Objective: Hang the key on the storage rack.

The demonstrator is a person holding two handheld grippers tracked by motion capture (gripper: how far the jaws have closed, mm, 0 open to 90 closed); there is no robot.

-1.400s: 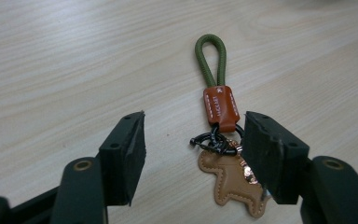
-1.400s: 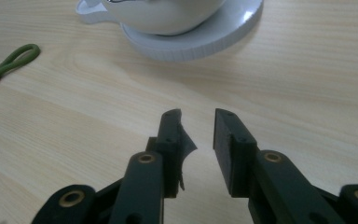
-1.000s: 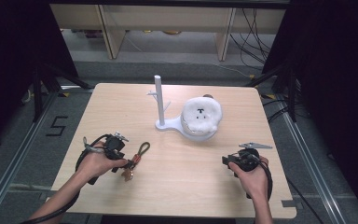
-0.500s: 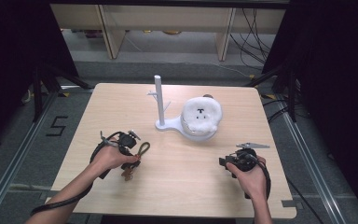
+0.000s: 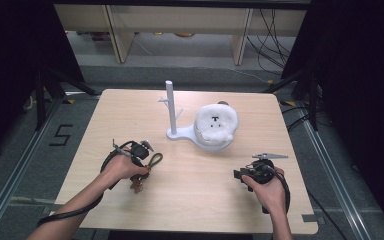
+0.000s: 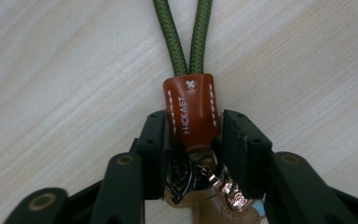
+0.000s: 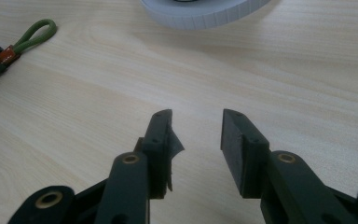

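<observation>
Closing inward, left tongs point(image 6: 193, 140) now pinch the keychain's leather tab point(image 6: 189, 109); right tongs point(image 7: 196, 135) idle spread; hanging on stand point(image 5: 171, 107) remains.

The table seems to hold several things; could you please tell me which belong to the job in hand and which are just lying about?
In the job:
- keychain, clamped at its brown leather tab
- left hand-held gripper, just closing on it

Lying about:
- white hook stand
- white plush toy
- right hand-held gripper, open and empty

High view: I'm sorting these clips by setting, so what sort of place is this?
Probably a lab recording rig, not a home: a bare wooden table ringed by dark screens, metal frame rails on the floor, and loose cables behind.
</observation>
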